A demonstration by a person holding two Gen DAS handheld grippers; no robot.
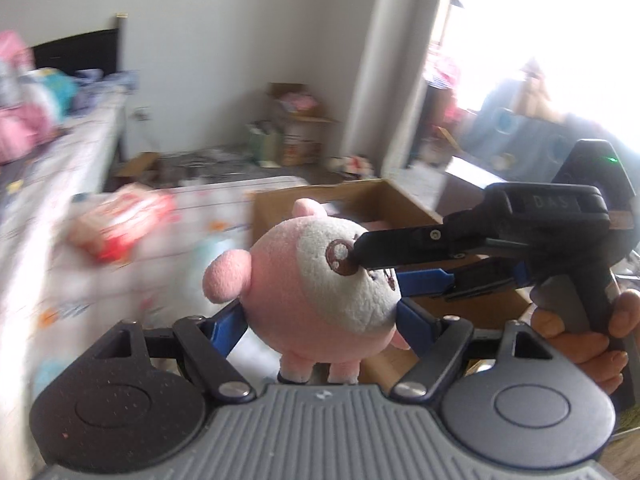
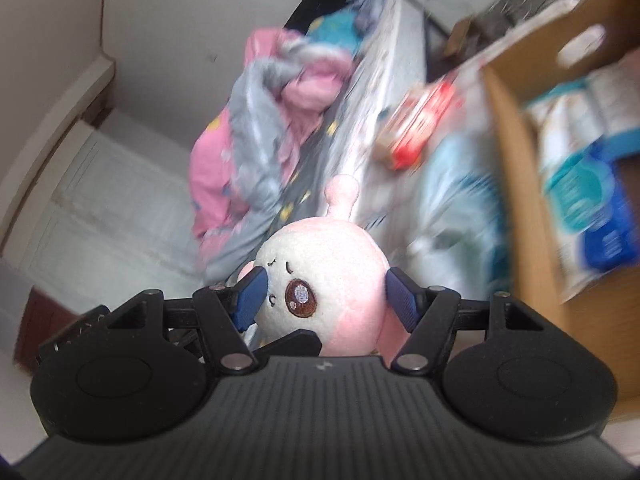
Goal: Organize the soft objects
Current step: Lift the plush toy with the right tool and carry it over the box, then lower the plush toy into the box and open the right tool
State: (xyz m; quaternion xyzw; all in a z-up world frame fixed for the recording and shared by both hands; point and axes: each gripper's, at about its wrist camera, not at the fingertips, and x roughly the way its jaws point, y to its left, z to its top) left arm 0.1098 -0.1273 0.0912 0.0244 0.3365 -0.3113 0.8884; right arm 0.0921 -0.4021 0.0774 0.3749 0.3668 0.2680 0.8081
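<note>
A round pink and white plush toy [image 1: 304, 280] with a brown embroidered eye hangs in the air, held by both grippers at once. In the left wrist view my left gripper [image 1: 320, 316] is shut on its body, a blue pad on each side. My right gripper [image 1: 380, 268] comes in from the right, held by a hand, with its fingers on the toy's face. The right wrist view shows the same plush toy [image 2: 332, 256] squeezed between the blue pads of my right gripper [image 2: 326, 296]. Behind the toy stands an open cardboard box [image 1: 404, 200].
A bed with a patterned sheet [image 1: 80, 168] holds a red and white pack [image 1: 124, 228] and a pile of pink and grey bedding [image 2: 260, 140]. The cardboard box [image 2: 516, 184] contains blue and white packs [image 2: 588, 184]. Boxes and clutter [image 1: 296, 128] sit by the far wall.
</note>
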